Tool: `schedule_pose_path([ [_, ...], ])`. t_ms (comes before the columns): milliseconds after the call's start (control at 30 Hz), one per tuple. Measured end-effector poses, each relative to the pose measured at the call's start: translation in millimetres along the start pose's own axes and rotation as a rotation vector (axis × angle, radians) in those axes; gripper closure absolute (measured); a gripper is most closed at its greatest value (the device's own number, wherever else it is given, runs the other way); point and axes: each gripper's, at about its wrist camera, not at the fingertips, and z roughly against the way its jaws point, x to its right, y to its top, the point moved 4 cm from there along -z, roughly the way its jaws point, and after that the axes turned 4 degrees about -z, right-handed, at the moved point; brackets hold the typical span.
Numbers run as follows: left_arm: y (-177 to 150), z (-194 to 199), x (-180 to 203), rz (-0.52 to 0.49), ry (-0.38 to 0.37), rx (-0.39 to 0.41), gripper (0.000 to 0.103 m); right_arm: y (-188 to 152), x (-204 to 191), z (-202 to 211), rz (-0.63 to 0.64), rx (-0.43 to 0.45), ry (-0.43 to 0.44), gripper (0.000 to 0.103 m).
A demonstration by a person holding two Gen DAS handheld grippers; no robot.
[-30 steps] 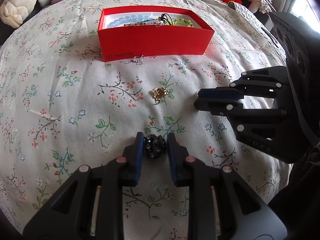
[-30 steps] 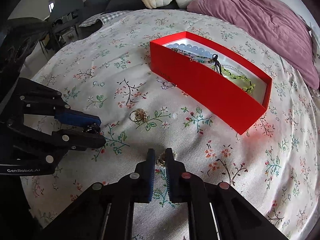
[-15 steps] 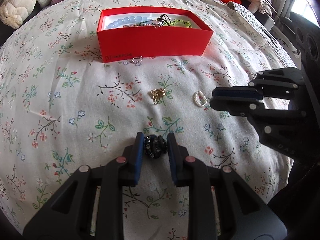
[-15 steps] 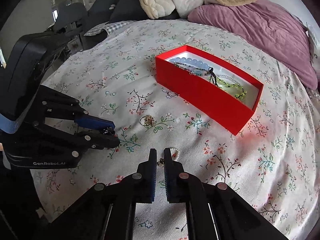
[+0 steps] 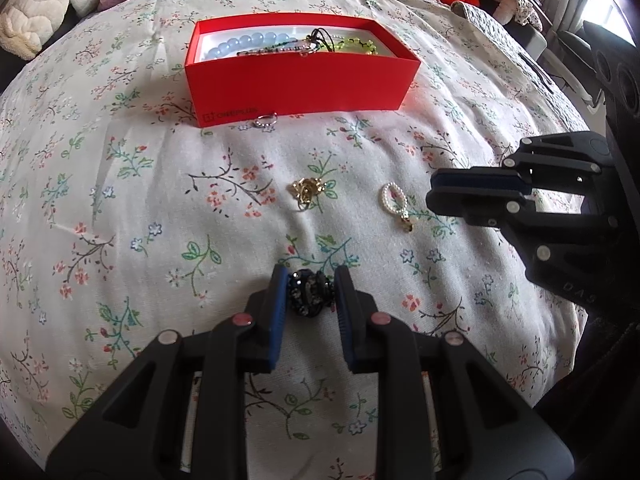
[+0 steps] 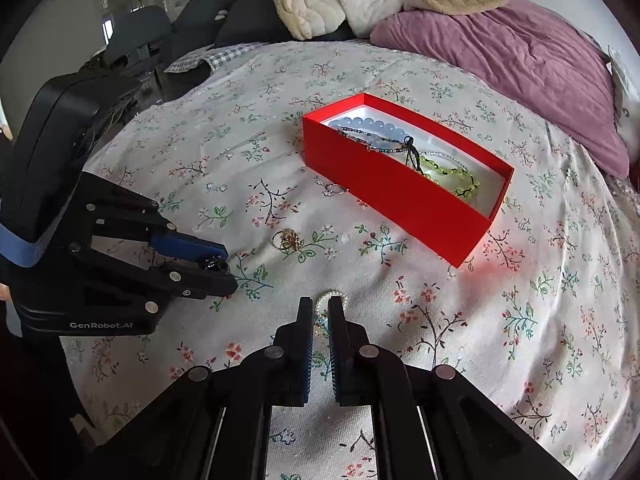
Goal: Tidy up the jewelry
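1. The left gripper (image 5: 311, 292) is closed part-way on a black beaded ornament (image 5: 310, 291) — a small, sparkly cluster held between the blue pads, on the near side of the red box (image 5: 304, 84) and well apart from it.
2. The right gripper (image 6: 319, 314) has its jaws nearly together and, as far as the right wrist view shows, nothing between them; the pearl ring (image 5: 394, 198) with its small gold charm lies on the floral bedspread (image 5: 120, 208) just beyond the tips, nearer than the box.
3. A gold ring (image 5: 306, 192) sits between the pearl ring and the box's near wall; a thin silver ring (image 5: 266, 121) lies right against that wall.
4. Handling, as a judgement: all pieces look very light and hard, but small and rounded, so they could roll or slip out of flat pads. The pearl loop is probably strung and floppy — best pinched across the bead band, not by the dangling charm.
5. The soft quilt gives under pressure, so pressing down may bury a ring in the fabric.
6. The box already holds pale blue beads (image 5: 240, 42) and a green bead strand (image 5: 356, 45).
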Motion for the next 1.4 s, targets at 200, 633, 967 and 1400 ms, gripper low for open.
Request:
schedule_pose_path([
  [200, 0.5, 0.2, 0.5, 0.002, 0.000, -0.003, 0.078, -2.1, 7.1, -4.0, -0.063, -0.041, 0.008, 0.090],
  [633, 0.5, -0.3, -2.3, 0.006, -0.002, -0.005, 0.078, -12.8, 3.9, -20.5, -0.148, -0.092, -0.011, 0.034],
  [967, 1.3, -1.4, -5.1, 0.010, -0.002, -0.008, 0.078, -12.6, -4.4, -33.4, -0.189, -0.061, -0.144, 0.065],
  [1400, -0.4, -0.6, -4.3, 0.009, 0.002, -0.006, 0.078, -17.6, -5.3, -27.9, -0.143, -0.059, -0.110, 0.094],
])
